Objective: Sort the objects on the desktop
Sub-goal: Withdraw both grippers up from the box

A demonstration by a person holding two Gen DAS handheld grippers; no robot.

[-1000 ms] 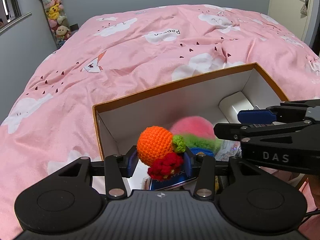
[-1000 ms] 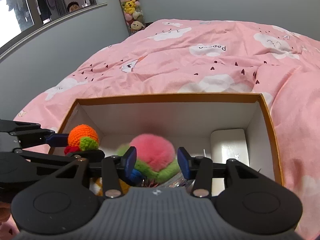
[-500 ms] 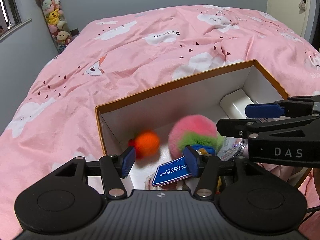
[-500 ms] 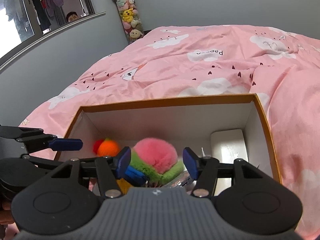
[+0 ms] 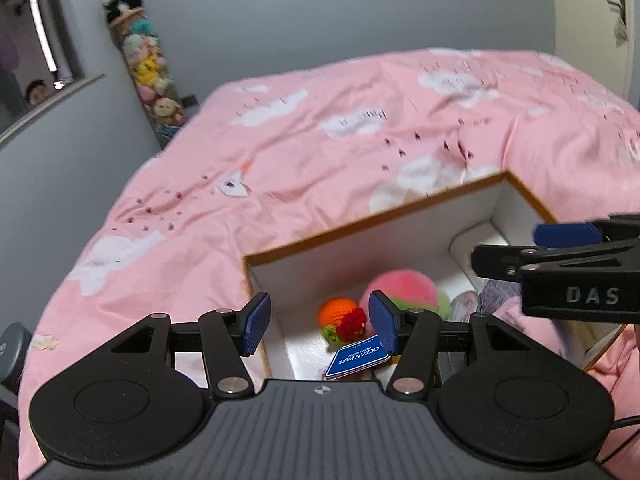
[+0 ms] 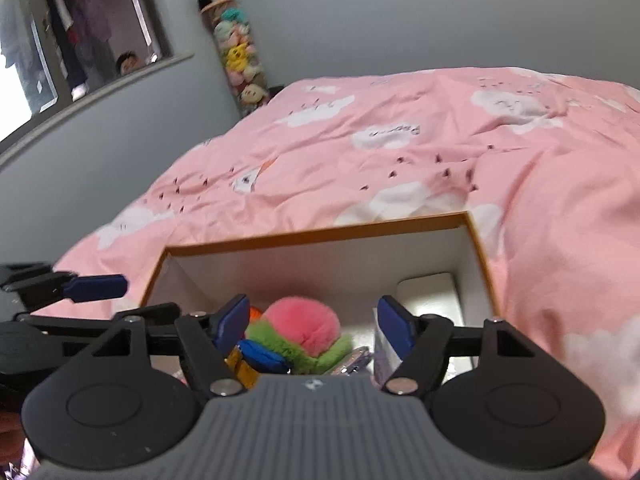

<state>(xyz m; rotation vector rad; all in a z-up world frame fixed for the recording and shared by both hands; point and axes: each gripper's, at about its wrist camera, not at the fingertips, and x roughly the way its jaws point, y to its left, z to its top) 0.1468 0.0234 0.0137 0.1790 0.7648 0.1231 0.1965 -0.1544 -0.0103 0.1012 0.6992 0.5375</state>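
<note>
An orange crochet toy (image 5: 338, 310) with red and green bits lies on the floor of the white box with an orange rim (image 5: 372, 220), beside a pink and green plush (image 5: 400, 288). My left gripper (image 5: 320, 328) hangs open above the box's left end, with nothing between its pads. My right gripper (image 6: 313, 325) hovers over the plush (image 6: 304, 320); its jaws are opening and the pads touch nothing. Each gripper shows in the other's view as a blue-tipped finger (image 5: 568, 236) (image 6: 96, 286).
The box (image 6: 320, 234) also holds a blue card (image 5: 356, 356), a blue pouch (image 6: 260, 356), a white case (image 6: 432, 292) at its right end and some packets. It rests on a pink cloud-print bedspread (image 5: 320, 152). A column of soft toys (image 5: 152, 80) stands at the grey wall.
The left gripper let go of the orange crochet toy, which dropped into the box. The right gripper let go of the plush. Both opened wider, rose and drew back.
</note>
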